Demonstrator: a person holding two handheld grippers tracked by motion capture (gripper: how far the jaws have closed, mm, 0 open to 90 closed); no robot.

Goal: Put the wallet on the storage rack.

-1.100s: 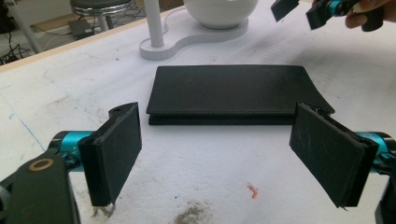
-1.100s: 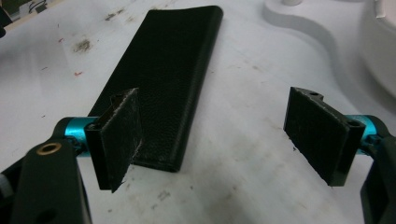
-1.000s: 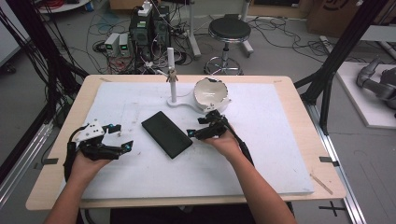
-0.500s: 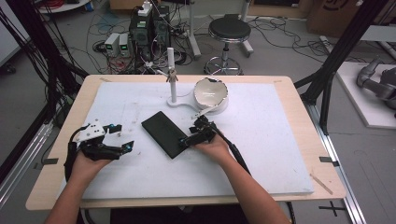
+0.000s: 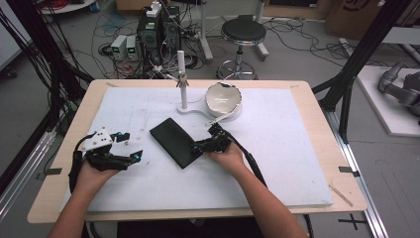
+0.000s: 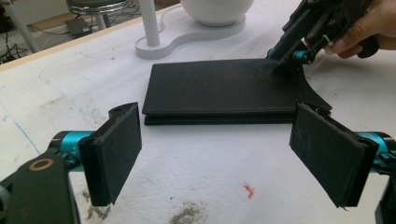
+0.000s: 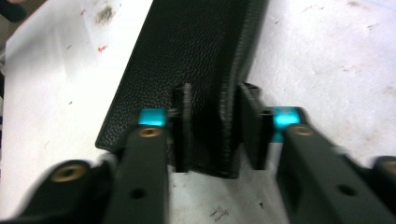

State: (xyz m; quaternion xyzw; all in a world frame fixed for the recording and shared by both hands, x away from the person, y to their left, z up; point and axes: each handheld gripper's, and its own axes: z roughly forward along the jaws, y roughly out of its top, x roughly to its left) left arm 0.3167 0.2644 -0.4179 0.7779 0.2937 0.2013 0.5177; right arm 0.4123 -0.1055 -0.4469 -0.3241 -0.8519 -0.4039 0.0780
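Note:
A black leather wallet (image 5: 173, 141) lies flat and slanted in the middle of the white mat. My right gripper (image 5: 197, 147) is at its near right end, shut on the edge of the top cover (image 7: 219, 93). That corner of the wallet (image 6: 224, 91) curls up a little off the mat, where the right gripper (image 6: 292, 58) pinches it. The right gripper (image 7: 215, 130) has one pad on the cover's top face and the other at its edge. My left gripper (image 5: 132, 146) rests to the left of the wallet, apart from it. The left gripper (image 6: 219, 154) is open and holds nothing.
A white bowl (image 5: 224, 99) sits on a flat white base just behind the wallet, with a thin white post (image 5: 183, 82) standing beside it. The white mat (image 5: 287, 148) covers most of the wooden table (image 5: 341, 163). Beyond the far edge are cables, equipment and a stool (image 5: 242, 32).
My right gripper has moved left from beside the bowl to the wallet's end and shut on its cover. The left gripper has hardly moved.

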